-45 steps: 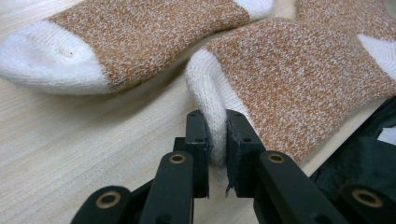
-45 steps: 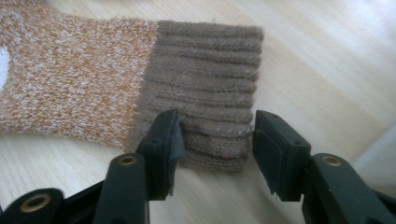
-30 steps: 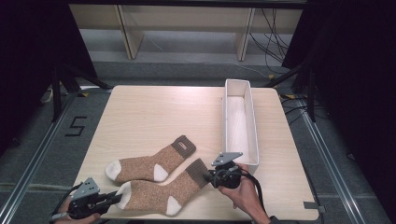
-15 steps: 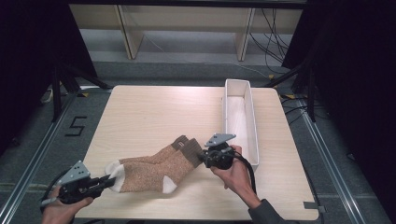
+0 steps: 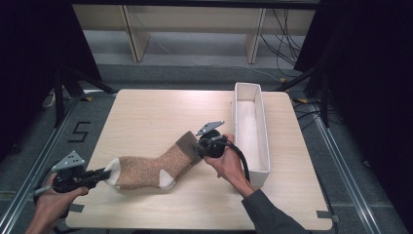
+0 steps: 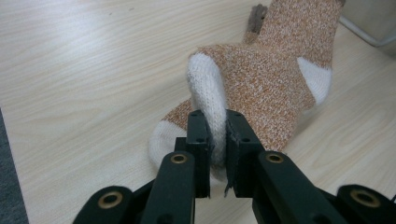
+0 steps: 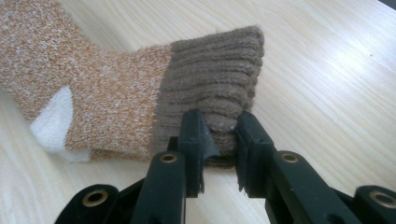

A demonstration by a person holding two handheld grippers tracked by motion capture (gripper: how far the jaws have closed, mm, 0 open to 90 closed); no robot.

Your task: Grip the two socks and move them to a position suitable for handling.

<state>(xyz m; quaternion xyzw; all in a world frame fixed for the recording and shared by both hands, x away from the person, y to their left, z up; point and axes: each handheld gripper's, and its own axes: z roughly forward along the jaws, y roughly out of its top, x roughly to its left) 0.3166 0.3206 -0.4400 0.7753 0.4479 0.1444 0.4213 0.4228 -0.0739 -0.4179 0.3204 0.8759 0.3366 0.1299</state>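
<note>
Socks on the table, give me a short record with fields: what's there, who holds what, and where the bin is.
item: pair of brown knit socks, stacked one on the other, white toes and heels, dark ribbed cuffs
left gripper: shut on the white toe end
right gripper: shut on the dark ribbed cuffs
sock position: stretched between the two grippers, low over the wooden table
container: long white bin, at the table's right side, nothing seen inside

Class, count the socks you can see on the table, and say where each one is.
2, stacked mid-table: the upper sock is gripped at its white toe by the left gripper and at its brown cuff by the right gripper; a lower sock peeks out beneath, mostly hidden.
</note>
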